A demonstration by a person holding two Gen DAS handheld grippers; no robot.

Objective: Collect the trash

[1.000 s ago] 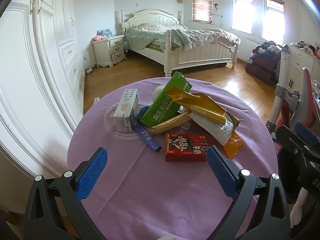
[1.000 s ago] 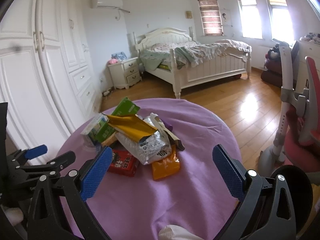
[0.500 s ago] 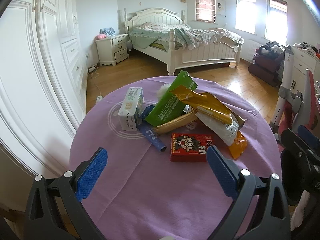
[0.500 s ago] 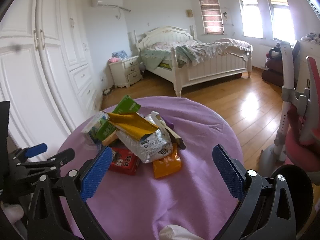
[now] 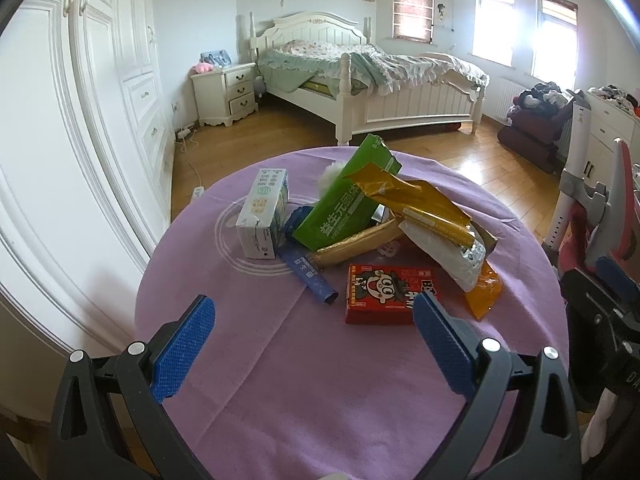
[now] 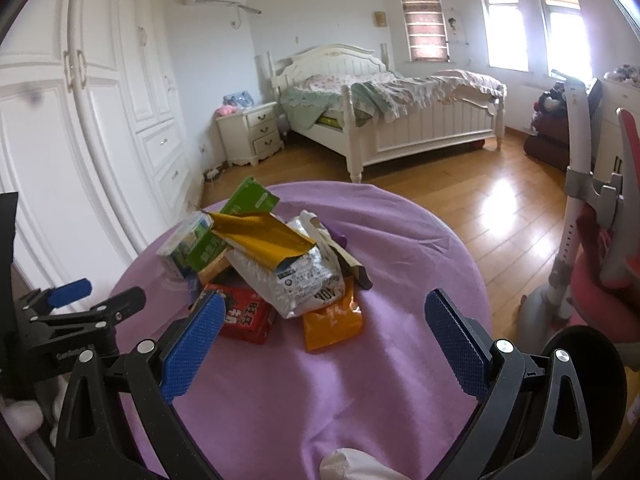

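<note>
Your trash sits in one heap near the middle of the round counter [image 5: 248, 364], on its purple cloth. A red snack box [image 5: 386, 294] lies flat at the near edge of the heap, a dark blue wrapper [image 5: 308, 274] just left of it. Behind them a green carton [image 5: 348, 200] leans tilted, with a gold foil bag [image 5: 416, 206] draped over a white pouch [image 6: 300, 276] and an orange packet [image 6: 332, 320] poking out beneath. A small white carton [image 5: 264, 214] stands at the left side of the heap. Your left gripper [image 5: 312, 338] hangs over the near cloth, jaws wide and empty, short of the red box. Your right gripper [image 6: 324, 338] hovers likewise, jaws wide, holding nothing. A bed [image 5: 372, 80] stands beyond.
</note>
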